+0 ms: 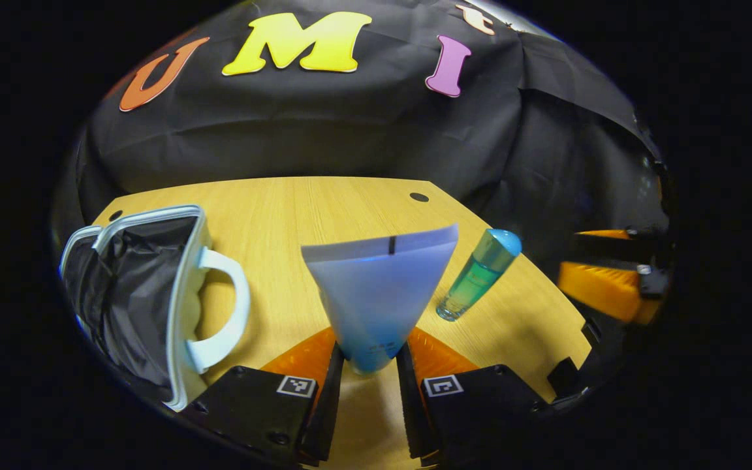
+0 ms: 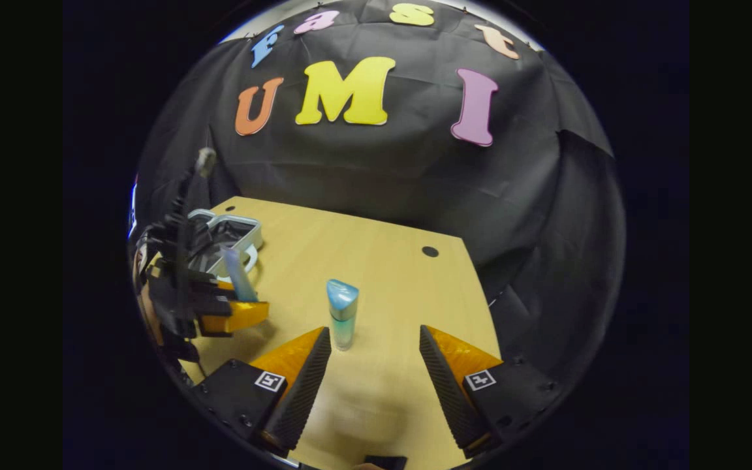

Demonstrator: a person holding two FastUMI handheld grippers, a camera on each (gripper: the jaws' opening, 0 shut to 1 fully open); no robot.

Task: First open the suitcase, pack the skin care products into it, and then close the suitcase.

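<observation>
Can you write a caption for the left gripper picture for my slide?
Left gripper holds a tube beside the open suitcase; a bottle waits on the table.

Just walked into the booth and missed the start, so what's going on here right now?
A person is packing skin care products into a small suitcase, which lies open on the wooden table. The left gripper is shut on a pale blue tube, held cap down with its flat end up. A green bottle with a blue cap stands upright on the table, not yet packed. The right gripper is open, with the bottle just ahead of its fingers.
</observation>
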